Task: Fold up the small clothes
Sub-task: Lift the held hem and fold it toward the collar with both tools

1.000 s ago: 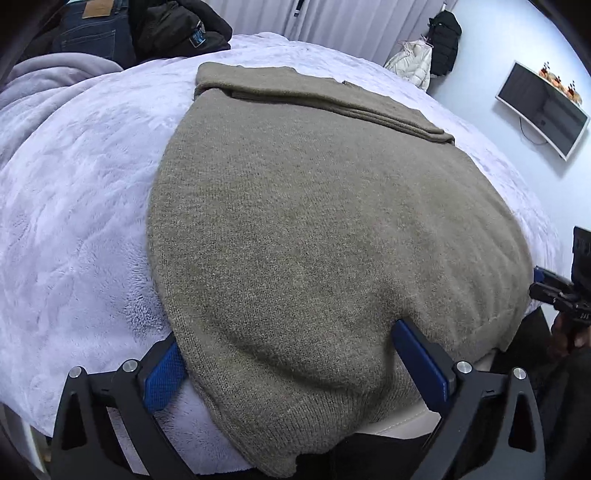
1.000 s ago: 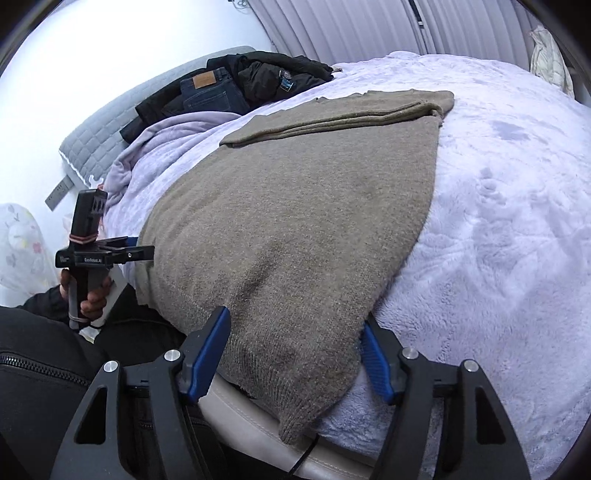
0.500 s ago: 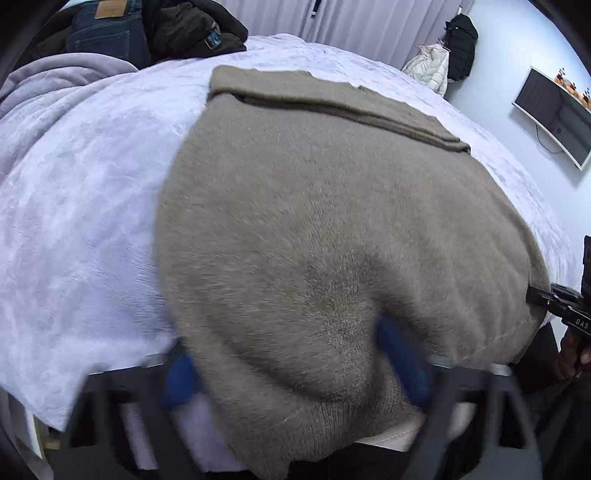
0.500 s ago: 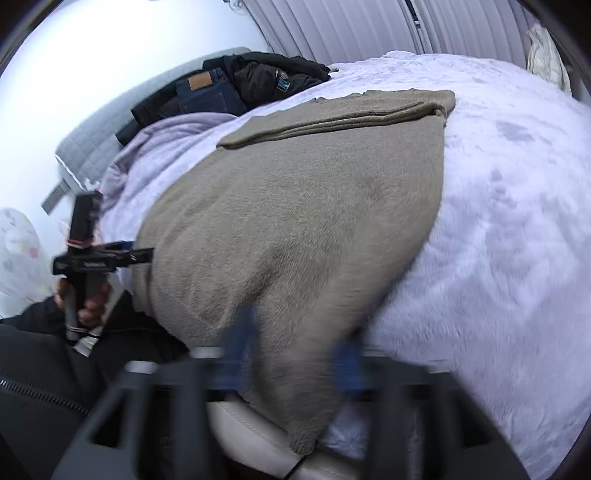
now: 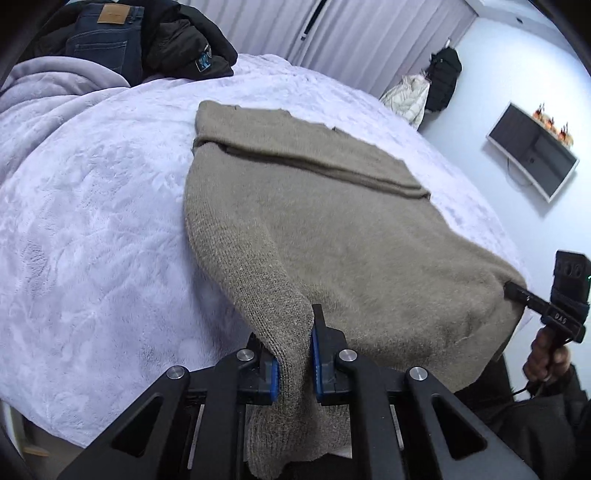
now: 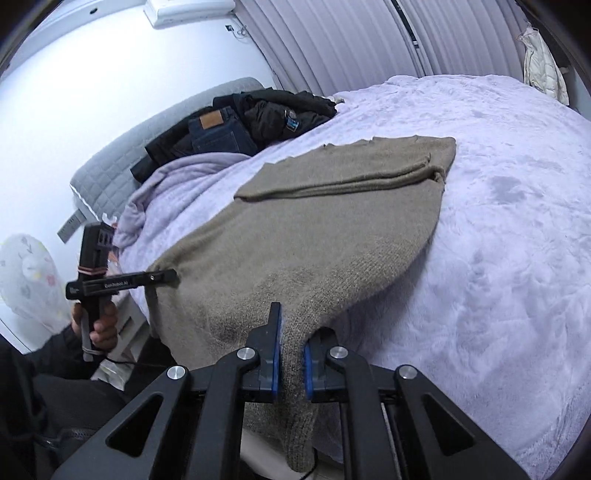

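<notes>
A taupe knit sweater [image 5: 332,229] lies spread on the lilac fleece bed, its far part folded over into a band [image 5: 295,158]. My left gripper [image 5: 293,354] is shut on the sweater's near left hem corner, lifted off the bed. My right gripper [image 6: 291,356] is shut on the near right hem corner of the sweater [image 6: 332,240]. Each gripper shows in the other's view: the right one [image 5: 517,291] at the sweater's right corner, the left one [image 6: 166,275] at its left corner.
The lilac fleece blanket [image 5: 92,229] covers the bed. Jeans [image 5: 107,33] and a dark jacket [image 5: 181,44] are piled at the head. A wall-mounted TV [image 5: 532,151] and hanging coats [image 5: 424,85] are at the right. The bed's near edge is below the grippers.
Both grippers were open, straddling the sweater's near hem. Both have since shut on the hem corners and raised them off the bed.
</notes>
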